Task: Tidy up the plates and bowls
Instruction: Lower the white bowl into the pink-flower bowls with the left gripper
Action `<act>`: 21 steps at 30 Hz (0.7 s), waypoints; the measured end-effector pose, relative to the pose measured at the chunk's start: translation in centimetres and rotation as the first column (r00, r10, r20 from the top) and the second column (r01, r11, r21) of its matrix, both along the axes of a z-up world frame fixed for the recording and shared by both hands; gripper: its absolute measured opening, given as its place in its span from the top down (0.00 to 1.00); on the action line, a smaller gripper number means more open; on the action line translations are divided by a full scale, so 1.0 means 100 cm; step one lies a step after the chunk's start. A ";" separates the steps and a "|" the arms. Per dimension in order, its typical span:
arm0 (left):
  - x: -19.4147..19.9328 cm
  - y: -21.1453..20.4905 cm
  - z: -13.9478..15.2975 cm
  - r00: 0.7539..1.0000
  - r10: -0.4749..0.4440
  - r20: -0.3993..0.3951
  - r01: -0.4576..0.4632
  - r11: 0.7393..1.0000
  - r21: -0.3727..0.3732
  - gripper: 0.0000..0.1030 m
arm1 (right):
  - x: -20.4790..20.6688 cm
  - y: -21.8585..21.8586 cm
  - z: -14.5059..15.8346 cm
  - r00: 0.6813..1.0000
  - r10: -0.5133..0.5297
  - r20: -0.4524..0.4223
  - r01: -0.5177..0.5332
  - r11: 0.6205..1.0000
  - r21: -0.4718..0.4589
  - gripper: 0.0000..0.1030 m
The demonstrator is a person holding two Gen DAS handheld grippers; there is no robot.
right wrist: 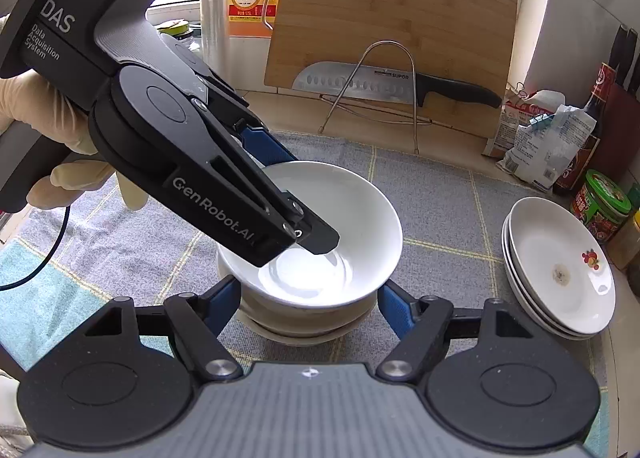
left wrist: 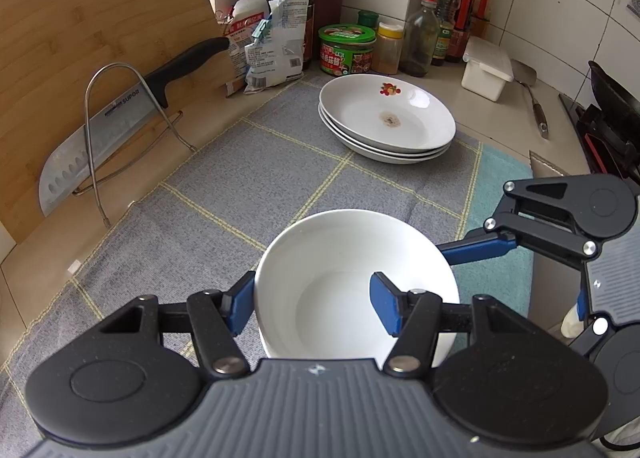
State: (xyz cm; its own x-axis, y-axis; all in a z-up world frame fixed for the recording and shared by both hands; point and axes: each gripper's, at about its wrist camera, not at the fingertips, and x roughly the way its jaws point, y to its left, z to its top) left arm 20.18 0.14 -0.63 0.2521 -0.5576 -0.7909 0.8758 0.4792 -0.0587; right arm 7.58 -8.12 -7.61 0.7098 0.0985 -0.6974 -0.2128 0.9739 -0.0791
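table: pale kitchen surface against a tiled wall; it carries everything here.
cutting board: propped upright at the back, likely to stay off the working area.
mat: grey checked cloth spread over the table, probably to cushion the crockery.
plate stack: 3 white plates nested together, well apart from the bowls; the top one has a fruit print and a brown smear. Judged already sorted.
knife: cleaver resting in a wire rack against the cutting board.
left gripper: reaches from the left; one finger lies outside the rim, the other inside the basin, so the jaws are clamped on the wall of the top bowl.
right gripper: low beside the pile, jaws at their narrowest yet straddling the lower bowls; whether the pads press them I cannot tell. Likely steadying the pile.
bowl stack: near the middle of the mat, close under both grippers.
top bowl: white, empty, sitting tilted in the bowl stack, seemingly being seated into it.
gloved hand: holds the left gripper's handle.
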 end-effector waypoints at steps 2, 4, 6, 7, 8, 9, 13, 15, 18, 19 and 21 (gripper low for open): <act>0.000 0.000 -0.001 1.000 -0.002 0.000 0.002 1.000 0.002 0.42 | 0.000 0.000 0.000 1.000 0.001 -0.001 -0.001 1.000 -0.001 0.23; 0.000 0.000 -0.001 1.000 -0.001 -0.003 0.001 1.000 0.001 0.42 | 0.000 0.000 0.000 1.000 0.002 -0.001 -0.002 1.000 -0.003 0.23; 0.000 0.001 -0.002 1.000 0.001 -0.003 -0.001 1.000 0.001 0.42 | 0.000 0.000 0.000 1.000 0.003 -0.002 -0.003 1.000 -0.001 0.23; 0.000 0.001 -0.002 1.000 0.001 -0.004 -0.001 1.000 0.000 0.42 | 0.000 0.000 0.000 1.000 0.003 -0.002 -0.003 1.000 -0.001 0.23; 0.000 0.001 -0.002 1.000 0.002 -0.005 -0.002 1.000 -0.002 0.42 | 0.000 0.000 0.000 1.000 0.003 -0.002 -0.003 1.000 -0.001 0.23; 0.000 0.001 -0.002 1.000 0.002 -0.004 -0.002 1.000 -0.002 0.42 | 0.000 0.000 0.000 1.000 0.002 -0.003 -0.002 1.000 -0.001 0.23; 0.000 0.001 -0.002 1.000 0.002 -0.004 -0.002 1.000 -0.003 0.42 | 0.000 0.000 0.000 1.000 0.002 -0.003 -0.002 1.000 -0.001 0.23; 0.000 0.002 -0.002 1.000 0.003 -0.005 -0.003 1.000 -0.003 0.42 | -0.001 0.001 -0.001 1.000 0.004 -0.002 -0.004 1.000 -0.004 0.23; 0.000 0.002 -0.003 1.000 0.006 -0.007 -0.006 1.000 -0.005 0.42 | -0.001 0.001 -0.001 1.000 0.004 -0.003 -0.004 1.000 -0.004 0.23; 0.000 0.002 -0.003 1.000 0.007 -0.008 -0.007 1.000 -0.006 0.42 | -0.001 0.001 -0.001 1.000 0.004 -0.002 -0.004 1.000 -0.005 0.23; 0.000 0.002 -0.003 1.000 0.008 -0.003 -0.008 1.000 -0.007 0.42 | -0.001 0.001 -0.001 1.000 0.004 -0.003 -0.004 1.000 -0.006 0.23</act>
